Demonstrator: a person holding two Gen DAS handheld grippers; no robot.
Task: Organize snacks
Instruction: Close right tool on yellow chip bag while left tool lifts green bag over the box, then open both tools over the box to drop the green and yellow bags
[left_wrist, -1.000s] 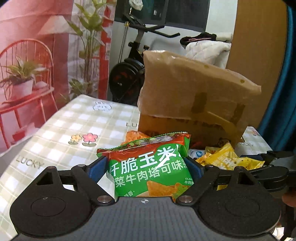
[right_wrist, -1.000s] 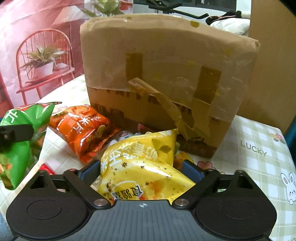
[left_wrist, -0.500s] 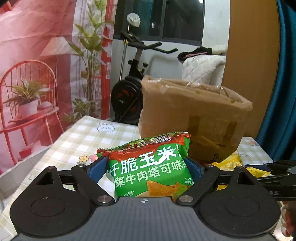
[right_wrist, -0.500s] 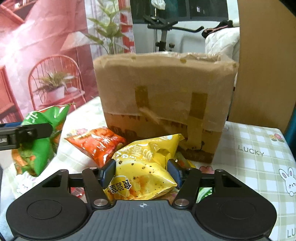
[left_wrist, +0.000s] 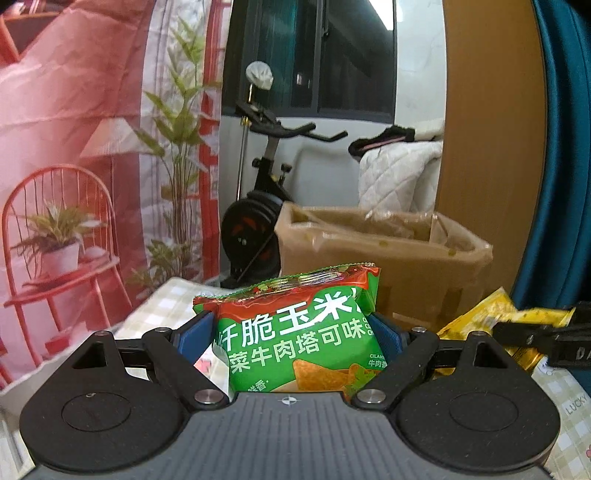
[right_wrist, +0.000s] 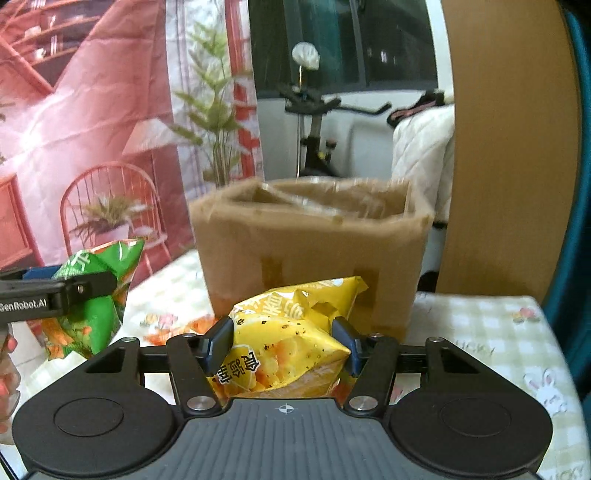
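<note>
Two snack bags are up off the table, one in each gripper. In the left wrist view the left gripper (left_wrist: 295, 336) has its blue pads (left_wrist: 194, 334) set wide apart and pressed against both sides of a green bag (left_wrist: 299, 343) of corn chips — the bag stands upright between them, filling the gap. In the right wrist view the right gripper (right_wrist: 282, 343) stands about half open, its jaws clamped on a yellow bag (right_wrist: 288, 347) that is crumpled and pinched in at the sides where the pads bite.

Beyond both bags sits a brown cardboard box (right_wrist: 310, 254), open at the top, patched with tape, standing on a table with a checked cloth (right_wrist: 476, 317). The green bag (right_wrist: 96, 295) and the left gripper's finger also show at the left of the right wrist view, held clear of the cloth and to the left of the box. Something orange lies on the cloth near the box's foot — too blurred to make out.
</note>
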